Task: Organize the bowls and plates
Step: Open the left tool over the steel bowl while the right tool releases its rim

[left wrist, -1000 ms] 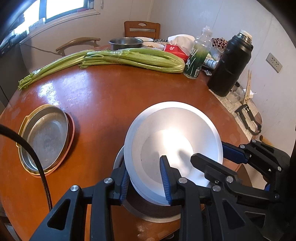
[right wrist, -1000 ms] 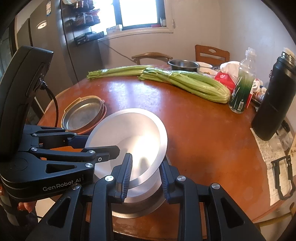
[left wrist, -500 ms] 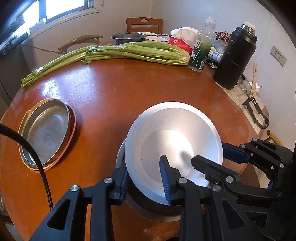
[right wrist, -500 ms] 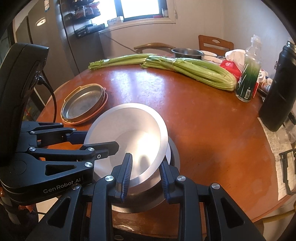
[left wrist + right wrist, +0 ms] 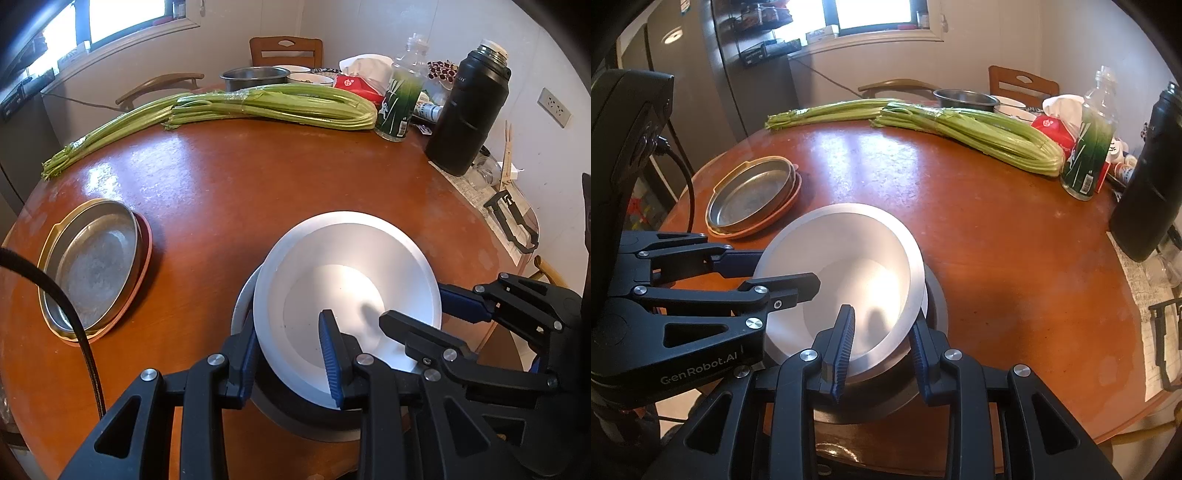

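A silver metal bowl [image 5: 347,288] is held tilted above another metal bowl [image 5: 295,417] that sits at the near edge of the round wooden table [image 5: 240,184]. My left gripper [image 5: 290,338] is shut on the silver bowl's near rim. My right gripper [image 5: 882,326] is shut on the same bowl's rim [image 5: 849,266] from the other side. A stack of shallow metal plates [image 5: 94,267] on an orange plate lies at the table's left; it also shows in the right wrist view [image 5: 753,194].
Long celery bunches [image 5: 266,107] lie across the far side of the table. A green bottle [image 5: 399,103], a black thermos [image 5: 469,110], a steel pot [image 5: 255,75], and red packaging stand at the far right. Chairs stand behind the table.
Both grippers have carried the silver bowl slightly lower and nearer over the bowl beneath it. The plate stack has not moved.
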### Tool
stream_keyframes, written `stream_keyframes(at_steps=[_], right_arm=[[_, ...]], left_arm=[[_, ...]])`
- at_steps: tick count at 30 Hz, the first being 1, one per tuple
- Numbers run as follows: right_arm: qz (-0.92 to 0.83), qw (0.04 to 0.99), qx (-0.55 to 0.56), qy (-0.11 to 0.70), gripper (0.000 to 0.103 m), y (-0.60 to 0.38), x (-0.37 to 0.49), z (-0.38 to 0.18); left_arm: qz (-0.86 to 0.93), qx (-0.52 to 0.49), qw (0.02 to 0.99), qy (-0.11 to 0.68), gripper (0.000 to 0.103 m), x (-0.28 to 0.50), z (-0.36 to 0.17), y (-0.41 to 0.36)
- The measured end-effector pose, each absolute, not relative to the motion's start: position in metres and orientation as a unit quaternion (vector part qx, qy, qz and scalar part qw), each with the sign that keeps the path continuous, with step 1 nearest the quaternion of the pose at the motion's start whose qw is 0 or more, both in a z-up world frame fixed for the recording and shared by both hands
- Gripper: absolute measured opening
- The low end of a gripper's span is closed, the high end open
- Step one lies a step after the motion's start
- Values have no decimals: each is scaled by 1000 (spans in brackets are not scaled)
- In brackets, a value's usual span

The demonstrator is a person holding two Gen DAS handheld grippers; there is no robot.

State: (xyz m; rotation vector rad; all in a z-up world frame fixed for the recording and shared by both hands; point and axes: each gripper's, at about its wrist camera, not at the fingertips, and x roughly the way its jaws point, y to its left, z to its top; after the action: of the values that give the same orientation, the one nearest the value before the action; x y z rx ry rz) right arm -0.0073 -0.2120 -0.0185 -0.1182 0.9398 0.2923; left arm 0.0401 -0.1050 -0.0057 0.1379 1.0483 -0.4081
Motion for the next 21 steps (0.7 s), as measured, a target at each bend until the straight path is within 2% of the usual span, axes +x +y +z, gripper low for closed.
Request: stream_keyframes(at_steps=[16, 21], right_arm=[[134, 878, -65, 454, 32, -211, -7, -19], [132, 880, -67, 452, 36, -212, -7, -18]], left_arm=[[-186, 59, 848, 493, 32, 39, -4, -98], [-190, 54, 850, 489, 32, 38, -1, -96]])
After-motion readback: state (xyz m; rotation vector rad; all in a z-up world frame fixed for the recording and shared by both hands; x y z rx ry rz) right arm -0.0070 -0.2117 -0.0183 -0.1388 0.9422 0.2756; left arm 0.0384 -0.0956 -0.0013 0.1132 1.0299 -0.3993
